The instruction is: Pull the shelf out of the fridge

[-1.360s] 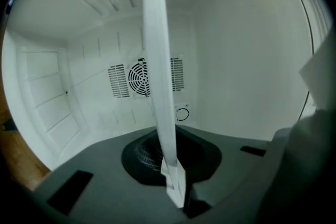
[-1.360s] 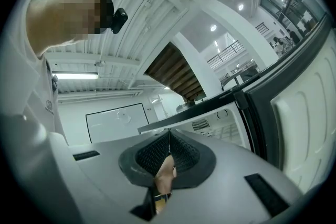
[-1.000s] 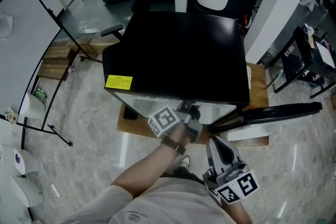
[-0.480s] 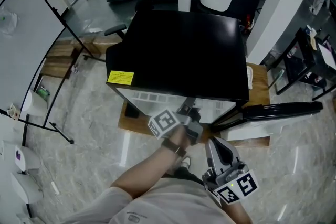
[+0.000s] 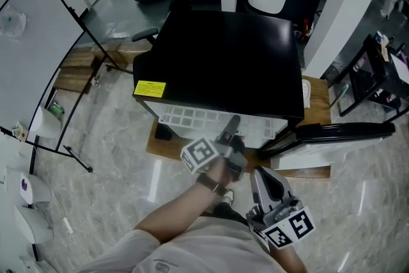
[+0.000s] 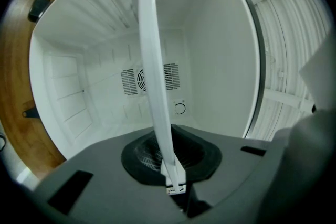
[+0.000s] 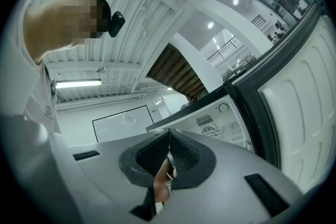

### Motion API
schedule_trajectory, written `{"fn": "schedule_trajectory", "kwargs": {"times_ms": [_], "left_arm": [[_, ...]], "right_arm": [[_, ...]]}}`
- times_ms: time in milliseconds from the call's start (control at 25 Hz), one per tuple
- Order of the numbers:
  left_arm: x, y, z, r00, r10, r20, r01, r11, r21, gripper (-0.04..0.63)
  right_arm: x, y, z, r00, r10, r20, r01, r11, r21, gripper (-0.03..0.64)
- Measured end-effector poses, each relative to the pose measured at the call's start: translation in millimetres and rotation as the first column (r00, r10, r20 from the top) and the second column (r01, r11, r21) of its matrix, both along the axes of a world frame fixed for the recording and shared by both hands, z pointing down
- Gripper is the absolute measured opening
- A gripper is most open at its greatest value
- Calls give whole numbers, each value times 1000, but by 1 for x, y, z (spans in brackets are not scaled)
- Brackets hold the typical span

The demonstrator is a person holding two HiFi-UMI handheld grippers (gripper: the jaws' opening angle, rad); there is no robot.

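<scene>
Head view shows the white shelf (image 5: 211,119) partly out of the black fridge (image 5: 223,61), with its front edge clamped between the closed jaws of the left gripper (image 5: 232,126). The back part seems to be inside, so more pulling is left. The right gripper (image 5: 260,174) waits aside, jaws together on nothing.

The head view looks steeply down from above the left hand-held gripper (image 5: 232,121) and the right hand-held gripper (image 5: 258,173), onto the top of the fridge (image 5: 223,67) ahead of them. The left gripper view looks level along its jaws, close into the white fridge interior. The right gripper view, tilted and further back, faces the open door (image 7: 299,97) and the ceiling. Both gripper views share the back vent (image 6: 170,77).
</scene>
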State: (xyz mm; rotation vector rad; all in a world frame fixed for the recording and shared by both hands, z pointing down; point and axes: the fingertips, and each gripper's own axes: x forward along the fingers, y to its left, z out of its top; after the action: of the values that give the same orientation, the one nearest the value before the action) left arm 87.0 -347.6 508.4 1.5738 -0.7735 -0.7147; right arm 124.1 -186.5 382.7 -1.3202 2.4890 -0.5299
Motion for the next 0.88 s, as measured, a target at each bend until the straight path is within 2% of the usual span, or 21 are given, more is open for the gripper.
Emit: {"fn": "schedule_trajectory", "kwargs": {"times_ms": [880], "left_arm": [[-7, 38, -3, 1000, -19, 7, 19, 1000, -4, 25]], "right_arm": [[-6, 15, 8, 997, -51, 50, 52, 999, -14, 17]]}}
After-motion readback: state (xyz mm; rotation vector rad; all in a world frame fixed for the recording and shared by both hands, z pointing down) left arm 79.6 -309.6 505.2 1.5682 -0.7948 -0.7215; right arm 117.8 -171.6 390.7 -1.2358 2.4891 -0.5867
